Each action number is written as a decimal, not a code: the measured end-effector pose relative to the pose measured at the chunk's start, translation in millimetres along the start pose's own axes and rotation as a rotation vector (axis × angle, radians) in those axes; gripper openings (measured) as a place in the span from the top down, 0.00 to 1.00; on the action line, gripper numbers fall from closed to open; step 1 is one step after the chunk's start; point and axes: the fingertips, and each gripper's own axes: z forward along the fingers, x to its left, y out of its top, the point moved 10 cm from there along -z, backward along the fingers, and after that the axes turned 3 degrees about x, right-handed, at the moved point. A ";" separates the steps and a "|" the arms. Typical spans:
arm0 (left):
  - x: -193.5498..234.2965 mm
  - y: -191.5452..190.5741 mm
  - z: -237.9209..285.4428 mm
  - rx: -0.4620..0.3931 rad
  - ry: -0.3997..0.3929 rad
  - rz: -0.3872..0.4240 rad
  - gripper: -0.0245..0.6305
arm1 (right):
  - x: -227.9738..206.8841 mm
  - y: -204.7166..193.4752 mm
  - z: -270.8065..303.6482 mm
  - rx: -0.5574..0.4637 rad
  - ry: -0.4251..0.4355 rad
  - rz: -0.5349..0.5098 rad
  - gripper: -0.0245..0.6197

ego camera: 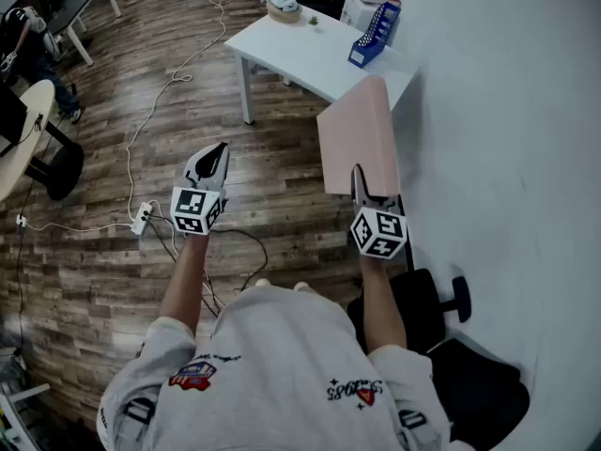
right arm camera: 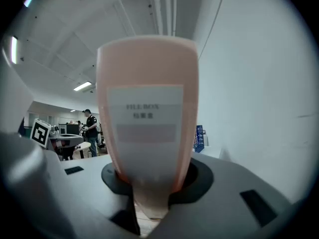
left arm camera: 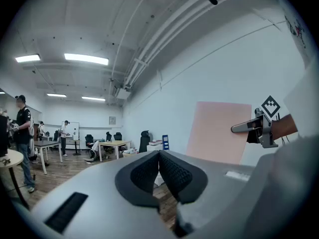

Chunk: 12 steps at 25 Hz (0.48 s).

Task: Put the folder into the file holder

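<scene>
Right gripper [ego camera: 361, 178] clamped on pink folder [ego camera: 357, 134], held upright in air, well apart from blue file holder [ego camera: 374, 34] on surface [ego camera: 310, 59]. Left gripper [ego camera: 216, 150] closed, empty. Risk: one-edge grip; folder could swing, slip, or knock holder over.

The folder [right arm camera: 147, 113] has its lower end hidden between the right tongs [right arm camera: 149, 180].

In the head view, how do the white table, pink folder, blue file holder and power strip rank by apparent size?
1. white table and pink folder: about alike; the folder is nearer the camera.
2. blue file holder.
3. power strip.
</scene>
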 end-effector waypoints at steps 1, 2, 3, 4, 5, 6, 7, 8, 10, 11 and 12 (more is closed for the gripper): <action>-0.9 -2.2 -2.7 0.002 -0.004 -0.003 0.95 | 1.7 -1.4 -2.5 0.001 0.000 0.003 0.73; -1.7 -4.5 -5.2 0.005 -0.009 -0.006 0.95 | 3.4 -3.0 -5.0 0.001 -0.001 0.008 0.73; -2.3 -7.0 -7.7 0.009 -0.015 -0.007 0.95 | 5.0 -5.2 -7.5 -0.001 -0.004 0.018 0.73; -2.7 -9.7 -10.1 0.015 -0.020 -0.008 0.95 | 6.4 -7.8 -10.2 -0.005 -0.008 0.032 0.73; -2.8 -12.4 -12.4 0.022 -0.025 -0.010 0.95 | 7.7 -10.5 -12.8 -0.010 -0.012 0.049 0.72; -2.8 -15.0 -14.7 0.026 -0.029 -0.014 0.95 | 8.7 -12.7 -15.3 -0.012 -0.015 0.067 0.71; -3.1 -17.7 -17.1 0.030 -0.032 -0.020 0.95 | 9.6 -14.5 -17.7 -0.009 -0.017 0.080 0.71; -3.8 -20.4 -19.7 0.032 -0.036 -0.025 0.95 | 10.4 -16.1 -20.0 -0.002 -0.020 0.085 0.71; -4.9 -25.8 -24.7 0.037 -0.043 -0.032 0.95 | 12.6 -19.5 -23.5 0.018 -0.029 0.073 0.72; -4.6 -28.3 -26.9 0.040 -0.045 -0.035 0.95 | 13.8 -21.0 -24.5 0.026 -0.033 0.067 0.72; -3.7 -30.6 -28.6 0.044 -0.045 -0.038 0.95 | 14.7 -22.3 -25.0 0.031 -0.035 0.065 0.72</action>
